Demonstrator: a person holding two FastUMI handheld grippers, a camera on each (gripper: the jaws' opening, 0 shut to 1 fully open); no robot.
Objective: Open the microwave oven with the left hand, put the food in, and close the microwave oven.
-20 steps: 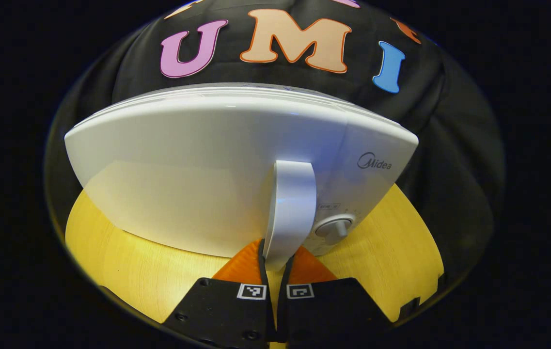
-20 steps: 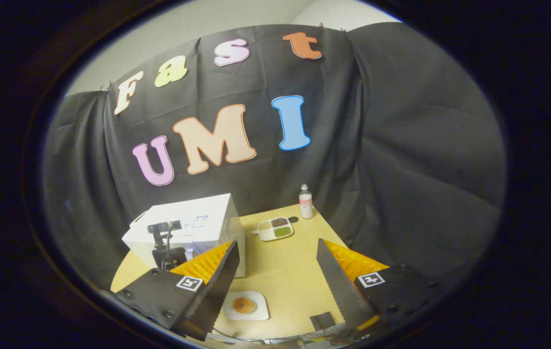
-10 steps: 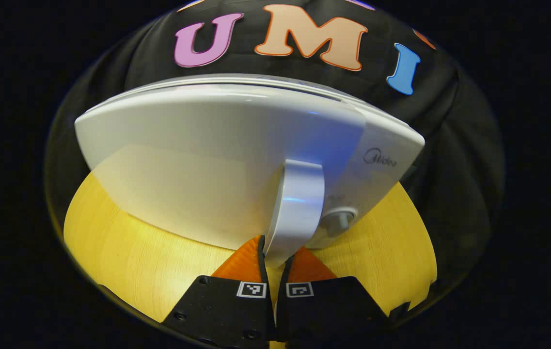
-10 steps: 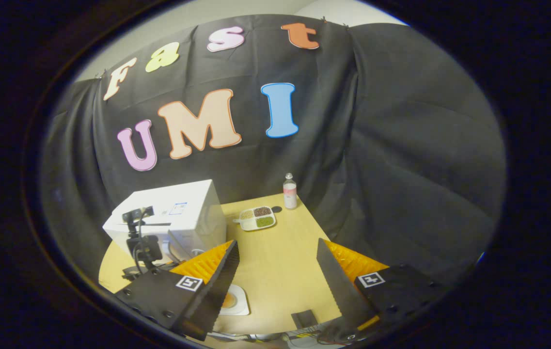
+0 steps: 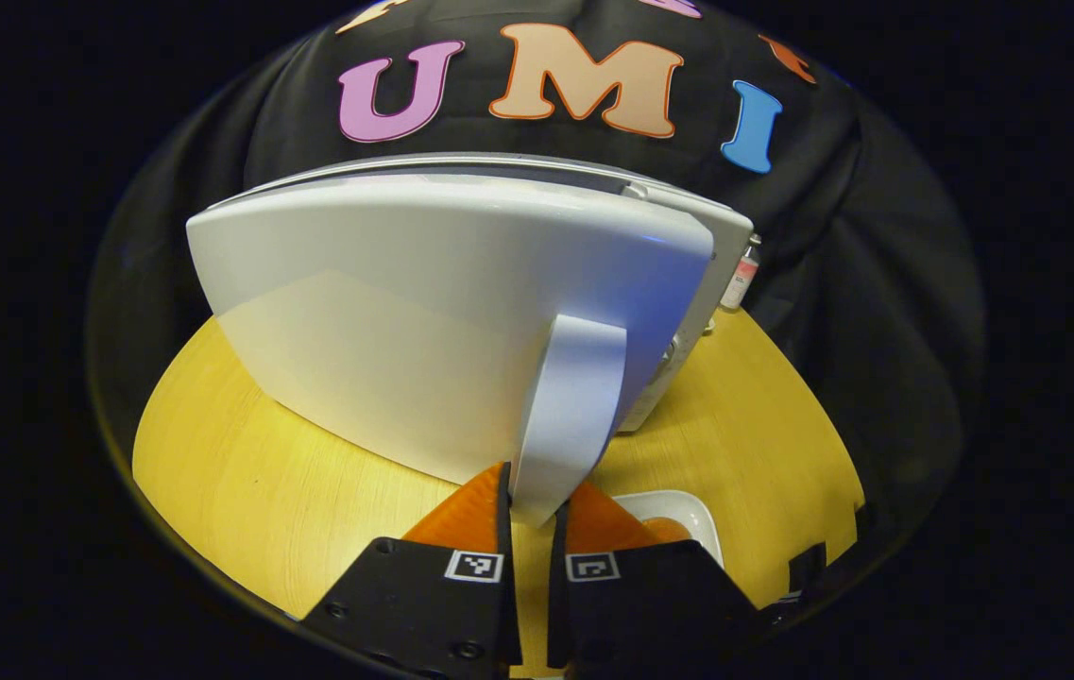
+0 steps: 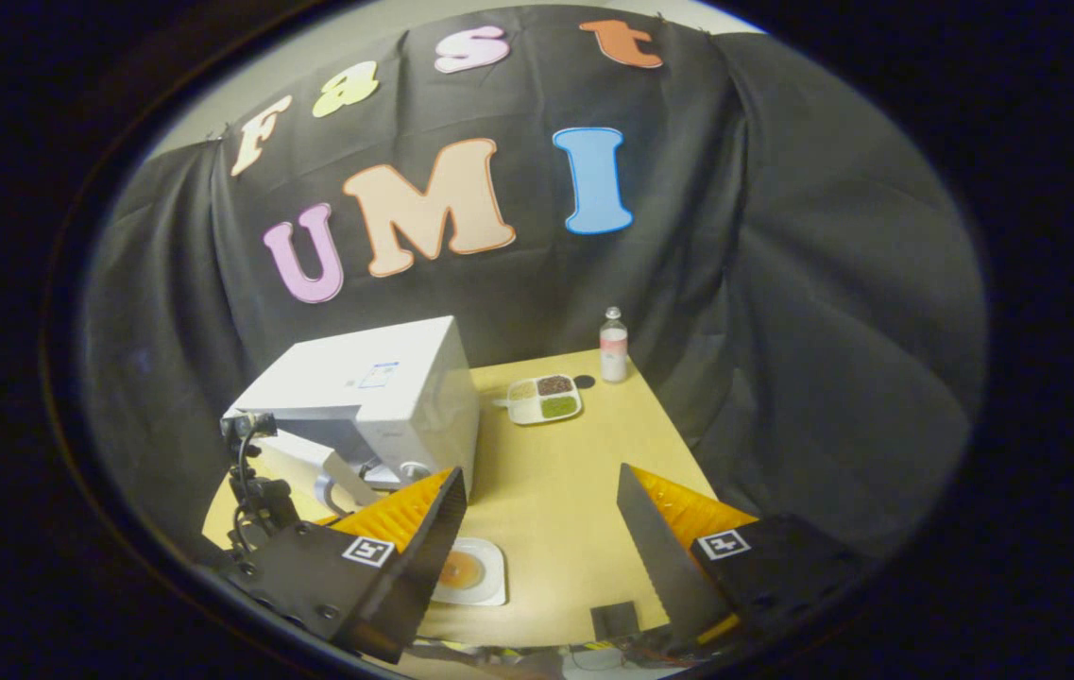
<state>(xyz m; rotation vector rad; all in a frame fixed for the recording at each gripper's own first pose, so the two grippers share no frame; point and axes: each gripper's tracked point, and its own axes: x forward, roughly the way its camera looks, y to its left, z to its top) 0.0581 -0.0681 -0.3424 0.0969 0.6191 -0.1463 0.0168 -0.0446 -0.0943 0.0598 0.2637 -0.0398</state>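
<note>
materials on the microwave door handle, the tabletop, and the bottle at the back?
Door handle: looks like glossy white moulded plastic; smooth, with soft highlights. The left gripper is shut on it.
Tabletop: light wood or wood-look laminate; faint grain lines show in the left gripper view, and which of the two is unclear.
Bottle: probably clear plastic or glass with a pale cap; too small to tell.

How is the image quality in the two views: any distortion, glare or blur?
Left gripper view: strong fisheye bends the microwave door into a curve; a bluish sheen lies on its handle; sharp overall. Right gripper view: the table is evenly lit; the plate looks small but clear.
</note>
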